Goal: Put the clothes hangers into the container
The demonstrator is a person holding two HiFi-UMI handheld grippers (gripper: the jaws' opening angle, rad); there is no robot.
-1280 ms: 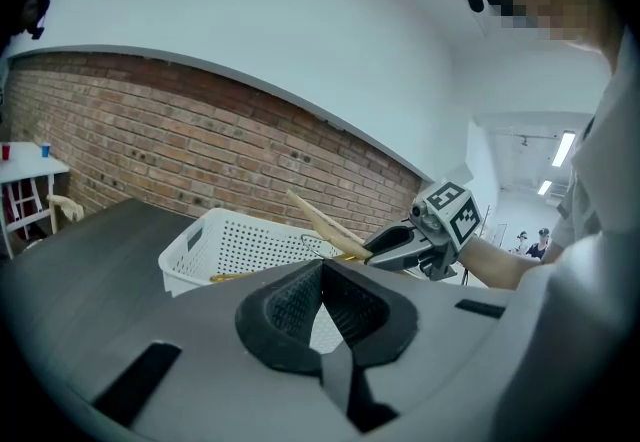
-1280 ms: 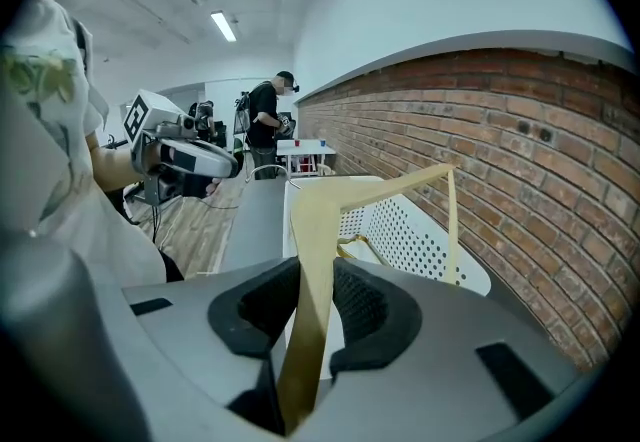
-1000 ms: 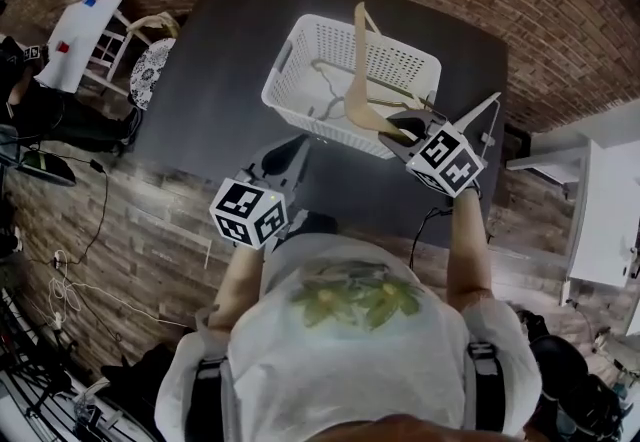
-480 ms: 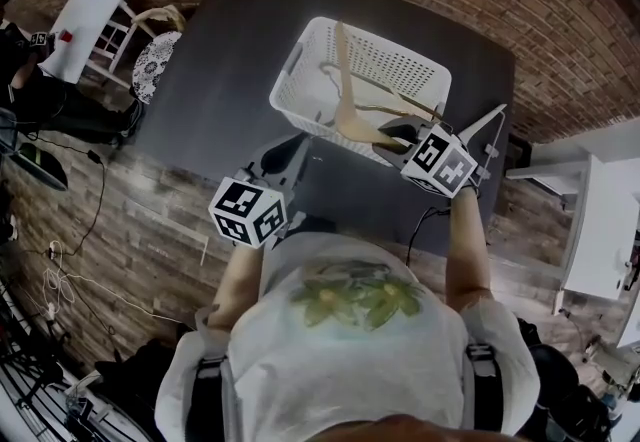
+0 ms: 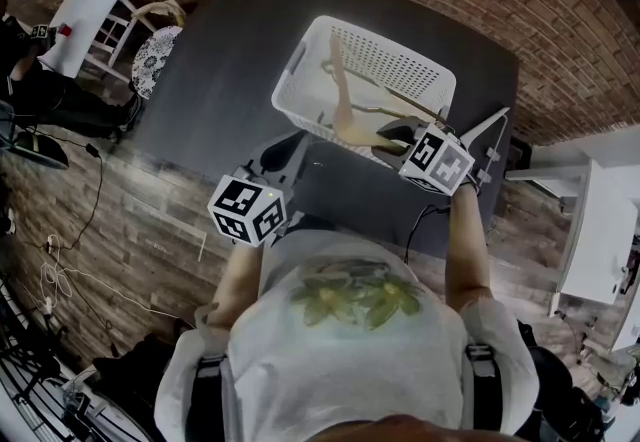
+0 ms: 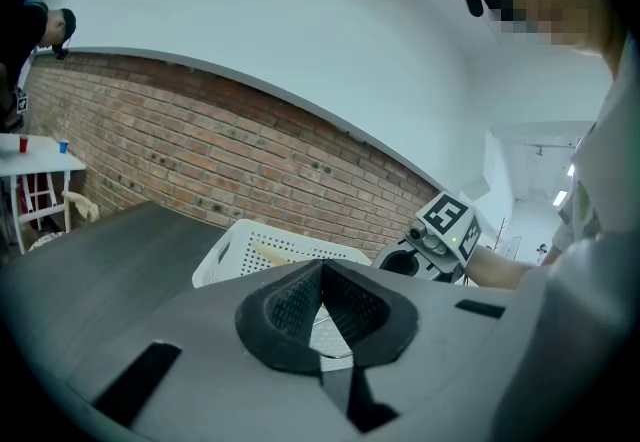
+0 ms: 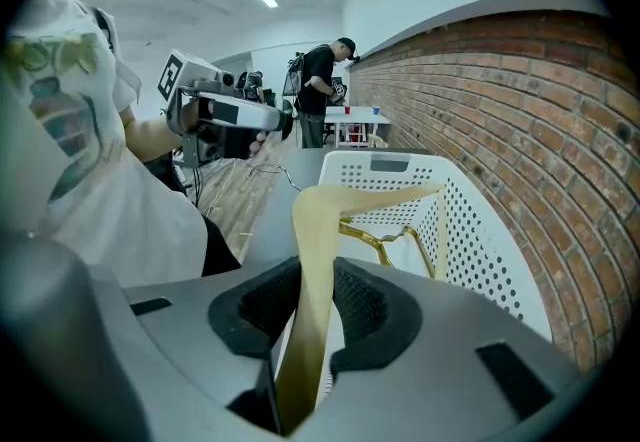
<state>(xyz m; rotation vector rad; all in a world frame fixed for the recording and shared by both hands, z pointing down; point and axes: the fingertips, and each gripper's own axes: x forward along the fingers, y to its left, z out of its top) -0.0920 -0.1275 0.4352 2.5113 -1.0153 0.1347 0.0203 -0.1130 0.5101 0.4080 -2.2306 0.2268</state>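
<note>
A person stands at a dark table (image 5: 220, 70) with a gripper in each hand. The right gripper (image 7: 312, 315) is clamped on one arm of a pale wooden hanger (image 7: 308, 260), which rises from between its pads and bends over ahead of it. Seen from the head view, this gripper (image 5: 392, 136) tilts down at the near rim of a white perforated basket (image 5: 300, 70), and the hanger (image 5: 343, 102) stands just ahead of its tips, inside the basket. A gold-coloured hook (image 7: 372, 236) shows beyond the jaws, against the basket's dotted wall (image 7: 480, 250).

The left gripper (image 6: 320, 280) has its pads together at the tips, with nothing between them. It is held low at the table's near edge, to the left of the other gripper, with the basket (image 6: 225, 255) ahead of it and apart from it. Each gripper carries a cube (image 5: 247, 210) of black-and-white square markers.
</note>
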